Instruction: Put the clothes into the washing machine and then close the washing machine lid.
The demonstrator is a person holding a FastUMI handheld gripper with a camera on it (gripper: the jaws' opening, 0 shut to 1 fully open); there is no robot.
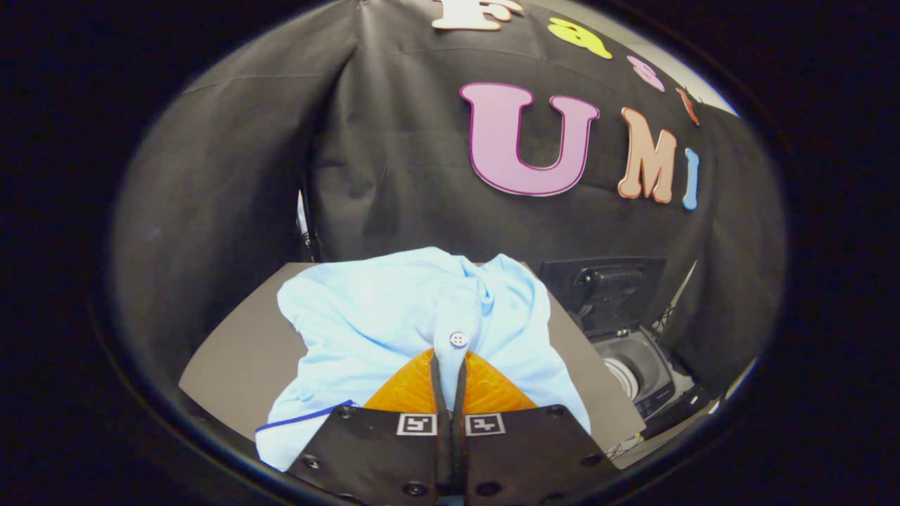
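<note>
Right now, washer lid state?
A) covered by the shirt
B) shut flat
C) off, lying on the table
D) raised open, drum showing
D: the washing machine stands beyond the table edge with its lid tipped up behind the exposed drum opening; the light blue shirt lies on the table, and the claw looks closed on a fold of it just below a button.

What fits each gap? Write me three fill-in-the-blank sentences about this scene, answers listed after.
1. The tool is shut on the light blue ____ shirt.
2. The shirt's small white ____ sits just ahead of the fingertips.
3. The lid of the small dark toy washing machine stands ____.

Missing words: cotton; button; open
</note>
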